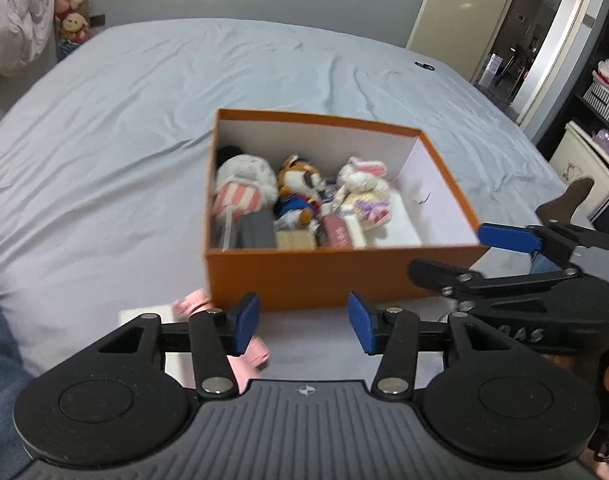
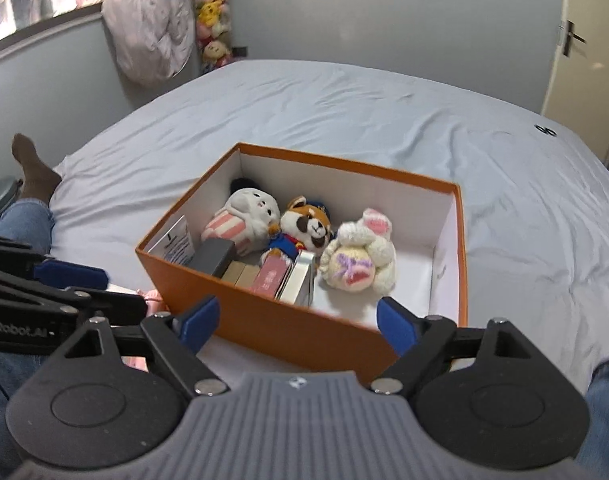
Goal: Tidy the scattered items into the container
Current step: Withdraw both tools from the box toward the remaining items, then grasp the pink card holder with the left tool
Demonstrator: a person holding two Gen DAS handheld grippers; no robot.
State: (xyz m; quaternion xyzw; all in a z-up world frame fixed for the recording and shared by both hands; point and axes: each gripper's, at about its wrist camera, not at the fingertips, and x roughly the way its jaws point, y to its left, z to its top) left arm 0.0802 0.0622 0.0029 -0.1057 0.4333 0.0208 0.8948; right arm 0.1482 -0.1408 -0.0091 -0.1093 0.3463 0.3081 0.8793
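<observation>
I hold my left gripper (image 1: 304, 322) just short of the near wall of the orange box (image 1: 304, 276), its blue pads apart with nothing between them; my right gripper (image 2: 298, 322) hangs over the box's near right corner, jaws spread wide and likewise empty. The box sits on the grey bed sheet (image 1: 124, 120), and the sheet lies bare and wrinkled on the far side and to both flanks, so there is free room all around the box's rim. Close to me the space is tighter: a pink item (image 1: 256, 354) lies on the sheet by the box's near left corner, partly under my left gripper's finger, beside something flat and white (image 1: 140, 314). Inside the white-lined box, the left and middle are filled: a grey plush in pink stripes (image 2: 246, 220), a fox-like plush in a blue outfit (image 2: 304, 230), a knitted white bunny (image 2: 360, 258), and small boxes standing along the near wall, including a dark grey box (image 2: 214, 256) and a pink one (image 2: 270, 278). The box's right end shows bare white floor.
</observation>
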